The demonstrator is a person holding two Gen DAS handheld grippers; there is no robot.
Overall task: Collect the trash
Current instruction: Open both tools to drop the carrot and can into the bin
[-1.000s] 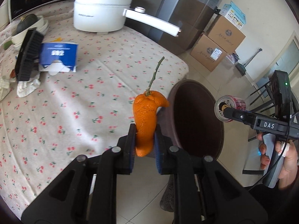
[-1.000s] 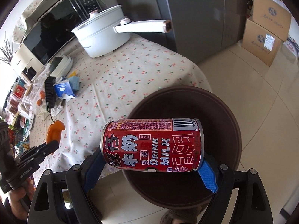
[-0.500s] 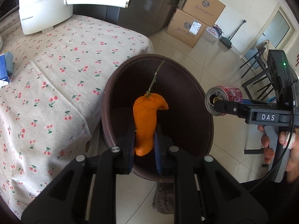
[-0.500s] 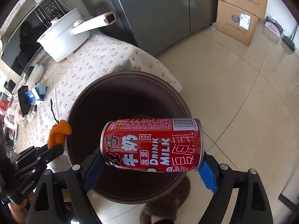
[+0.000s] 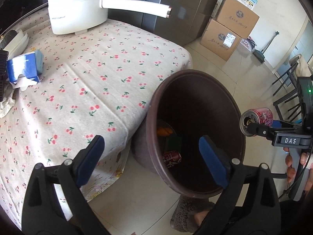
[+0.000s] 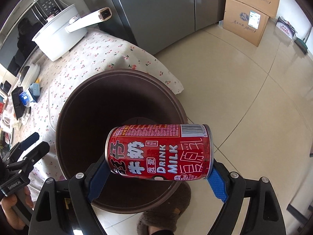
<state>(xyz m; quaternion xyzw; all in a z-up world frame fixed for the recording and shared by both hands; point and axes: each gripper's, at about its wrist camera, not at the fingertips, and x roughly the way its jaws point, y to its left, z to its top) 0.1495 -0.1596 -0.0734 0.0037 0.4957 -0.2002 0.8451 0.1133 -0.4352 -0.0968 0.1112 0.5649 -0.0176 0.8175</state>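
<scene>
A dark brown trash bin [image 5: 195, 72] stands on the floor against the table's corner. My left gripper [image 5: 150, 140] hovers over its near rim, jaws opening wide with nothing between them. Down inside the bin lie an orange peel [image 5: 164, 131] and a red can [image 5: 173, 157]. My right gripper [image 6: 158, 164] is shut on a red milk drink can [image 6: 158, 152], held sideways above the bin [image 6: 121, 71]. In the left wrist view that can [image 5: 258, 117] hangs just right of the bin's rim. The left gripper [image 6: 33, 143] shows at the left edge of the right wrist view.
The table with a cherry-print cloth [image 5: 88, 78] carries a white long-handled pot [image 5: 78, 9] and a blue tissue box [image 5: 23, 68]. Cardboard boxes [image 5: 230, 31] stack by the wall. Chairs [image 5: 287, 90] stand at the right. A slippered foot [image 5: 191, 209] is beside the bin.
The left jaws have gone from shut on the orange peel to wide apart, and the peel now lies in the bin. The right gripper carried the can over the bin.
</scene>
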